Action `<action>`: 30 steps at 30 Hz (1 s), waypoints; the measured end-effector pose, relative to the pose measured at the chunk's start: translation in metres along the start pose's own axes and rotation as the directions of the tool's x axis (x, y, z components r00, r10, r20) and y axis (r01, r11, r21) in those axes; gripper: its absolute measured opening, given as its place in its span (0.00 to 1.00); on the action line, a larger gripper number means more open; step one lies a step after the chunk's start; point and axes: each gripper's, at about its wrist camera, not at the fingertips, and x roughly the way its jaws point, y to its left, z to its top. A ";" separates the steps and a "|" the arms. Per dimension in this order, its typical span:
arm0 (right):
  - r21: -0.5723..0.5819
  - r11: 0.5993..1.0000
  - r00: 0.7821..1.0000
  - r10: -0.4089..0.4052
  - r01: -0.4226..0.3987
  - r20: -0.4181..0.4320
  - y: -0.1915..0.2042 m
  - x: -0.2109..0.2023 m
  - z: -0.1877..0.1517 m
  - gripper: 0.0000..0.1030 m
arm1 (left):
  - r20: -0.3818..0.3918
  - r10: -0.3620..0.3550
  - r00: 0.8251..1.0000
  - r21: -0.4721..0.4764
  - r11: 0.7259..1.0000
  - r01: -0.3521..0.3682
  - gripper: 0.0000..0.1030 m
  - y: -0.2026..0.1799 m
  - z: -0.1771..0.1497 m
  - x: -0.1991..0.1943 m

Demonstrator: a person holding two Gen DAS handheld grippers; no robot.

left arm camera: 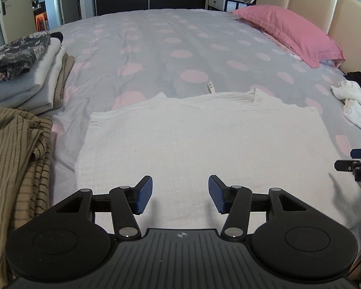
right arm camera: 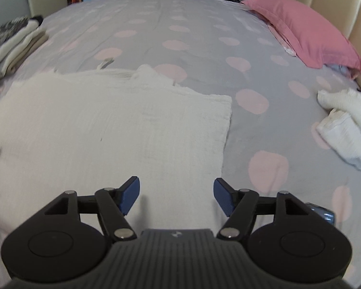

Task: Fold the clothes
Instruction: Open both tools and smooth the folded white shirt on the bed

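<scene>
A white textured garment (left arm camera: 204, 139) lies flat on the bed, roughly rectangular, with its collar end at the far side. It also shows in the right wrist view (right arm camera: 108, 125). My left gripper (left arm camera: 180, 193) is open and empty, just above the garment's near middle. My right gripper (right arm camera: 177, 196) is open and empty above the garment's near right edge. The right gripper's tip shows at the right edge of the left wrist view (left arm camera: 356, 163).
A stack of folded clothes (left arm camera: 26, 72) sits at the far left of the bed. A brown striped garment (left arm camera: 14, 154) lies crumpled at the near left. A crumpled white garment (right arm camera: 346, 125) lies at the right. A pink pillow (left arm camera: 288, 31) rests by the beige headboard (left arm camera: 349, 12).
</scene>
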 end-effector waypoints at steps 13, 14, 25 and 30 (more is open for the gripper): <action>0.015 0.999 0.997 0.042 -0.041 -0.072 -0.004 0.033 -0.021 0.77 | -0.099 0.018 0.995 0.018 1.000 -0.017 0.50 0.002 -0.027 0.039; 0.017 0.999 0.996 0.044 -0.043 -0.072 -0.005 0.033 -0.021 0.77 | -0.101 0.018 0.995 0.015 1.000 -0.016 0.50 0.002 -0.027 0.039; 0.017 0.999 0.998 0.049 -0.048 -0.050 -0.008 0.032 -0.021 0.77 | -0.092 0.008 0.996 0.018 1.000 -0.007 0.50 0.003 -0.025 0.040; 0.013 0.999 0.998 0.047 -0.047 -0.049 -0.007 0.033 -0.021 0.78 | -0.090 0.012 0.996 0.020 1.000 -0.010 0.50 0.002 -0.024 0.039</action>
